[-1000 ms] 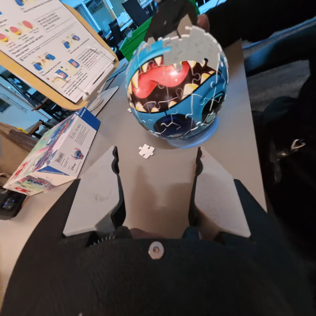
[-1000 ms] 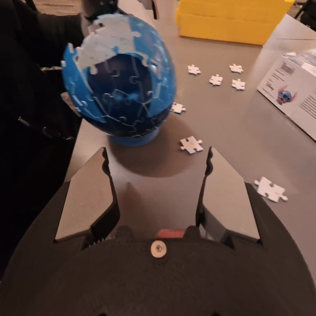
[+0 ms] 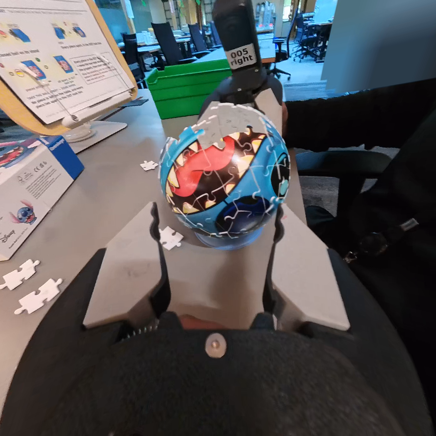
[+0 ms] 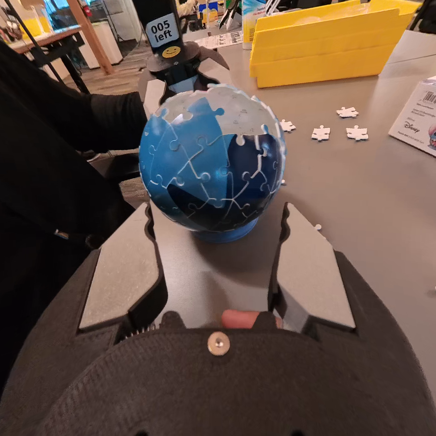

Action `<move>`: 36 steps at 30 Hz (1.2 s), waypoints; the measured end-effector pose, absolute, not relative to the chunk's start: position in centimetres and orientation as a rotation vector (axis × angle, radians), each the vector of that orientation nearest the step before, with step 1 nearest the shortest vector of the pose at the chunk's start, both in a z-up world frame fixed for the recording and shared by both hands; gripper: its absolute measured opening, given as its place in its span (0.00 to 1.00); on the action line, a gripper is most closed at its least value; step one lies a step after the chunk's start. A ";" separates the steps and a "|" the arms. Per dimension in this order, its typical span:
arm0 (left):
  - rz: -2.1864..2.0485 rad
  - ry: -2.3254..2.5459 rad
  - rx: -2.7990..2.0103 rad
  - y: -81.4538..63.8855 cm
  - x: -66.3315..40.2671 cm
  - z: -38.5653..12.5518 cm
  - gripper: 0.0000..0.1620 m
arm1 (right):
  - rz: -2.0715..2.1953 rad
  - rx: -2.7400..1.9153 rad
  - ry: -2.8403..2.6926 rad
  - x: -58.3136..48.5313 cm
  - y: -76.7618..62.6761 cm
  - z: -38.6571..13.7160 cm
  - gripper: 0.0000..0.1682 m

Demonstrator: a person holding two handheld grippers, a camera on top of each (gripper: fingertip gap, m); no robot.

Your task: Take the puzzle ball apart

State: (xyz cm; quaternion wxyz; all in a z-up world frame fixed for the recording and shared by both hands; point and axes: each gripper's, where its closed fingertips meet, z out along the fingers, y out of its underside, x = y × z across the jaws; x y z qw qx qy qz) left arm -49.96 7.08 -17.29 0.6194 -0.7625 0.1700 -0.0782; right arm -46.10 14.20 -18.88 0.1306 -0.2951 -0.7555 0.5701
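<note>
The left gripper (image 3: 215, 219) stands wide open and grips nothing, its grey fingers (image 3: 132, 266) flanking the foot of the puzzle ball (image 3: 224, 179) without clearly touching it. The right gripper (image 4: 217, 219) is spread just as wide on the opposite side, also empty. The ball sits upright on a blue ring stand (image 3: 227, 240) near the edge of the grey table (image 3: 113, 188), toothed mouth facing the left gripper, plain blue back facing the right; its top is broken open, showing pale inner faces. To the left lie the puzzle box (image 3: 33, 195), loose white pieces (image 3: 169, 237) and an instruction board (image 3: 59, 59); a green bin (image 3: 186, 92) stands behind, a yellow bin (image 4: 325, 42) to the right
</note>
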 end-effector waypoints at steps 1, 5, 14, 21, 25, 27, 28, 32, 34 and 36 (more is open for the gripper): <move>-0.172 0.410 -1.761 7.0 -49.8 -17.5 0.60 | 1.629 -0.835 -2.194 -46.0 14.0 -19.0 0.65; -0.048 0.517 -1.852 7.5 -49.2 -19.3 0.64 | 1.467 -0.681 -2.153 -45.8 13.2 -18.8 0.71; -0.021 0.485 -1.912 8.8 -49.2 -20.1 0.63 | 1.373 -0.714 -2.137 -46.8 12.6 -19.2 0.65; -0.194 0.352 -1.902 8.1 -49.3 -19.1 0.60 | 1.567 -0.854 -2.217 -46.7 12.7 -19.7 0.64; -0.204 0.346 -1.886 7.6 -49.3 -18.9 0.60 | 1.571 -0.829 -2.217 -46.3 13.0 -19.5 0.65; -0.182 0.340 -1.896 7.2 -50.0 -19.0 0.61 | 1.530 -0.840 -2.205 -46.3 14.0 -19.6 0.65; -0.167 0.332 -1.906 6.9 -50.5 -19.2 0.61 | 1.506 -0.849 -2.193 -46.4 14.7 -19.7 0.66; -0.113 0.254 -1.946 5.1 -53.5 -19.4 0.61 | 1.414 -0.950 -2.124 -47.0 19.1 -20.0 0.66; -0.062 0.217 -1.976 4.2 -55.3 -19.7 0.60 | 1.373 -0.997 -2.097 -47.4 21.3 -20.2 0.66; -0.024 0.187 -1.981 3.6 -56.7 -19.6 0.61 | 1.341 -1.028 -2.085 -47.7 23.0 -20.2 0.66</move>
